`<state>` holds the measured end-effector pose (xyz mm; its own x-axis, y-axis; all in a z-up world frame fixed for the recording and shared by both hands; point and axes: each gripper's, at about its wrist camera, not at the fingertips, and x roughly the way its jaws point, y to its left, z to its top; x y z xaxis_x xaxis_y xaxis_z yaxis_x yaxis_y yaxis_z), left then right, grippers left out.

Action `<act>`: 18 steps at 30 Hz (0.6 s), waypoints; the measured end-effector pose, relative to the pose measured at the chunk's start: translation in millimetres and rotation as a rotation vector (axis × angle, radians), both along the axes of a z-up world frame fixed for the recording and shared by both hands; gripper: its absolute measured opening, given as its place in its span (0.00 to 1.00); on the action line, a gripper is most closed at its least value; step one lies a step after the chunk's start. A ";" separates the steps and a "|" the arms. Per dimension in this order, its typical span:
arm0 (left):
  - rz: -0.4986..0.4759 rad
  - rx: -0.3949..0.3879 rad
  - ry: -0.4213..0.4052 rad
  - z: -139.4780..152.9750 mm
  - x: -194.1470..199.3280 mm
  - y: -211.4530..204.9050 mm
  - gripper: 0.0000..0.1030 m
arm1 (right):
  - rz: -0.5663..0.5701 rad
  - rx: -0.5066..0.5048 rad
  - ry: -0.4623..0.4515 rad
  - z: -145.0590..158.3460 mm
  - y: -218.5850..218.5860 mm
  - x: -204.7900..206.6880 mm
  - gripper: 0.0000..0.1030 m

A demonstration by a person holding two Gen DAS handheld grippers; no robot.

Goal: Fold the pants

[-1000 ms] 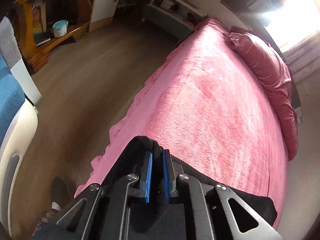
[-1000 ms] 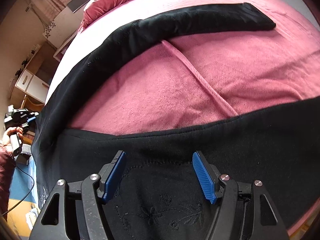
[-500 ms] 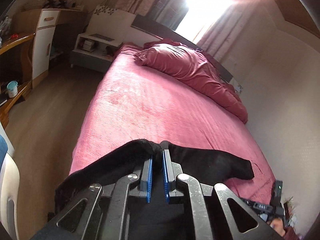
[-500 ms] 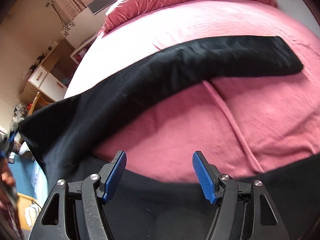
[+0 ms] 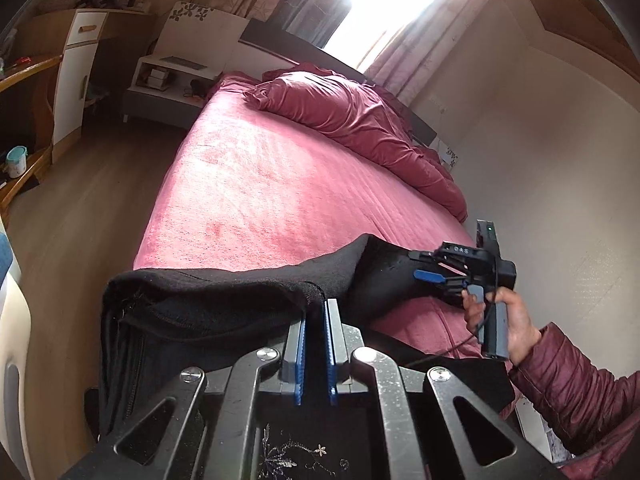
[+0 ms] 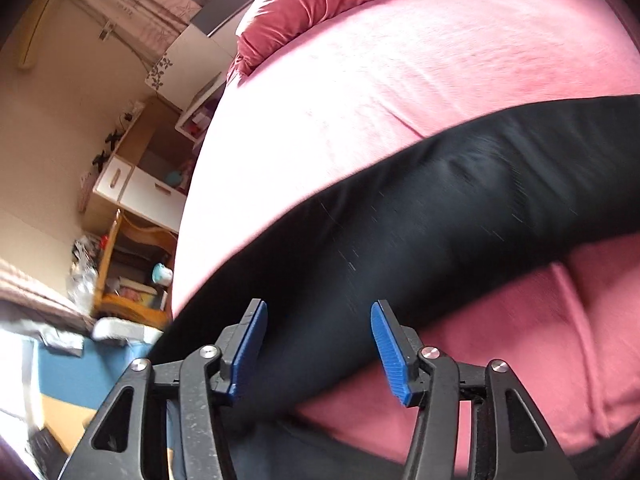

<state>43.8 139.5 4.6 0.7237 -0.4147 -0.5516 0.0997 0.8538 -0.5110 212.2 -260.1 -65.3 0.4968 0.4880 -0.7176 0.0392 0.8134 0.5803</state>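
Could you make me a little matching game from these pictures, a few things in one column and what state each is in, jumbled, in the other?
Things:
1. left gripper with blue pads
2. right gripper with blue pads
3. crumpled dark pink duvet
4. small teal lidded pot

States:
A. standing on a wooden shelf
B. jaws wide apart, hovering over a black trouser leg
C. heaped at the head of the pink bed
D. clamped shut on the edge of the black fabric pants

Pairs: 1-D, 2-B, 3-C, 4-A
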 end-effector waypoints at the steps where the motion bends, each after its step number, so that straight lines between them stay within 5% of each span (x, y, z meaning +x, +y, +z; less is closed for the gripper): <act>1: 0.000 -0.005 -0.003 0.9 -2.5 1.1 0.08 | -0.009 0.015 0.009 -0.8 2.3 10.2 0.53; 14: -0.054 0.023 -0.001 1.7 -22.5 -6.7 0.07 | -0.120 -0.044 0.126 -23.3 15.9 89.5 0.53; 15: -0.053 0.020 0.000 1.9 -22.6 -5.8 0.07 | -0.122 -0.054 0.132 -25.6 14.6 92.0 0.47; 16: -0.048 0.020 0.001 2.3 -22.0 -4.5 0.08 | -0.116 -0.071 0.135 -26.3 14.8 93.6 0.28; 18: -0.024 0.009 0.010 2.4 -18.1 1.9 0.08 | -0.104 -0.093 0.122 -23.2 14.3 92.3 0.14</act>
<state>25.7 141.5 6.9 0.7078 -0.4267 -0.5630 0.1150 0.8559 -0.5041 304.5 -245.7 -88.5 0.4479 0.3677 -0.8150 0.1912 0.8511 0.4890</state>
